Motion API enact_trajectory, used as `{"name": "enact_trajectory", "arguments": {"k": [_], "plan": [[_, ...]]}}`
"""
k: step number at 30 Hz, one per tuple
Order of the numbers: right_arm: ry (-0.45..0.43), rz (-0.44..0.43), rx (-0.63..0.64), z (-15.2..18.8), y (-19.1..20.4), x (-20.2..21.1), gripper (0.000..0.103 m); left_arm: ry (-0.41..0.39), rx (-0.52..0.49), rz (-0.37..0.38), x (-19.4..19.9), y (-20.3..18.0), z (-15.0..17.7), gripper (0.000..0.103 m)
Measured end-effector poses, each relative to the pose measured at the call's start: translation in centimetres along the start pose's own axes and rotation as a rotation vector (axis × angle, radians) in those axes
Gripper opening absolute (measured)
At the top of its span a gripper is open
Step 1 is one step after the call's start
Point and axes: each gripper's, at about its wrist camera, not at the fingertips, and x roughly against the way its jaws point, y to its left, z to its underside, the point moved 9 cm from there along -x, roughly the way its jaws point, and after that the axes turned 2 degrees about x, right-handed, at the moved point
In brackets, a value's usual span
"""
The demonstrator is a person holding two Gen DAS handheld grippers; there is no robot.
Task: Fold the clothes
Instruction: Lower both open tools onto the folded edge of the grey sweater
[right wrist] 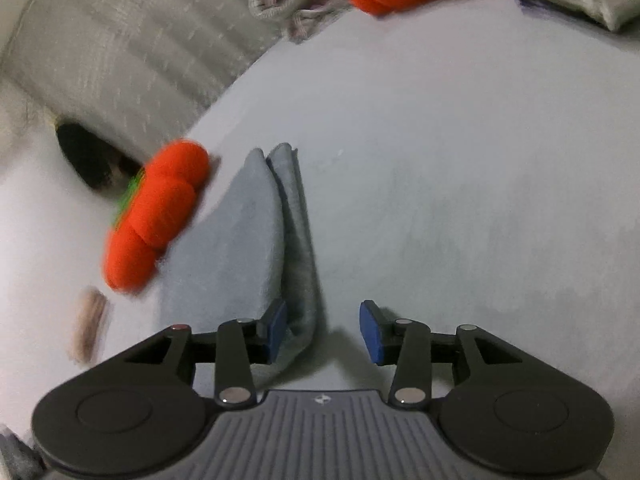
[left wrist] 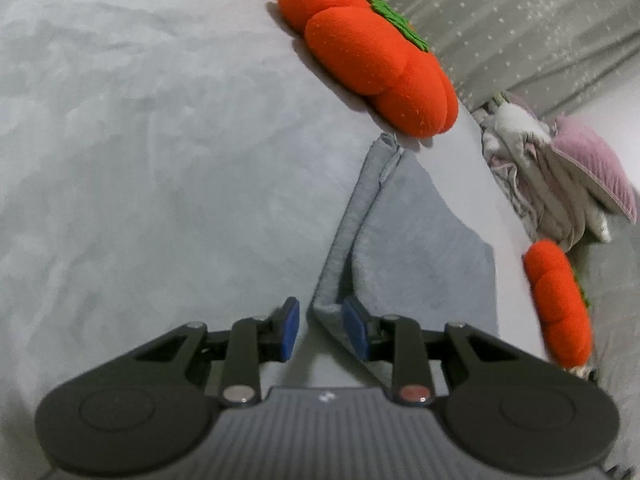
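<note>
Our left gripper (left wrist: 321, 330) has its blue pads apart, the folded edge of the grey cloth (left wrist: 404, 240) between them, resting against one pad only. Our right gripper (right wrist: 324, 332) stands wider, the same cloth (right wrist: 256, 236) beside its left pad, not pinched. The cloth lies on the pale grey bedcover (left wrist: 160, 160), folded into a long, soft, fleecy strip. Plush orange pumpkin cushions (left wrist: 372, 52) sit near it, and crumpled clothes (left wrist: 552, 184) are heaped beyond.
</note>
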Motion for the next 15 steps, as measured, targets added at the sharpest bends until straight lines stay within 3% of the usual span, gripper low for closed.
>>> {"name": "enact_trajectory", "arguments": {"k": [2,5,8,12,15], "plan": [[0.0,-0.053,-0.105,0.0,-0.7,0.0,0.041,-0.01,0.05,0.024,0.3,0.2,-0.5,0.028],[0.002,-0.1,-0.161,0.2,-0.6,-0.2,0.041,-0.023,0.102,0.063,0.6,0.3,-1.3,0.032],[0.009,-0.159,-0.176,1.0,0.3,-0.6,0.041,0.001,0.072,0.054,-0.1,0.1,-0.8,0.034],[0.021,-0.103,-0.097,1.9,0.9,-1.2,0.042,0.023,0.005,0.031,-1.1,-0.6,0.3,0.041],[0.024,-0.104,-0.118,2.2,1.1,-1.1,0.044,0.025,-0.047,0.018,-1.9,-1.5,1.1,0.047]]}}
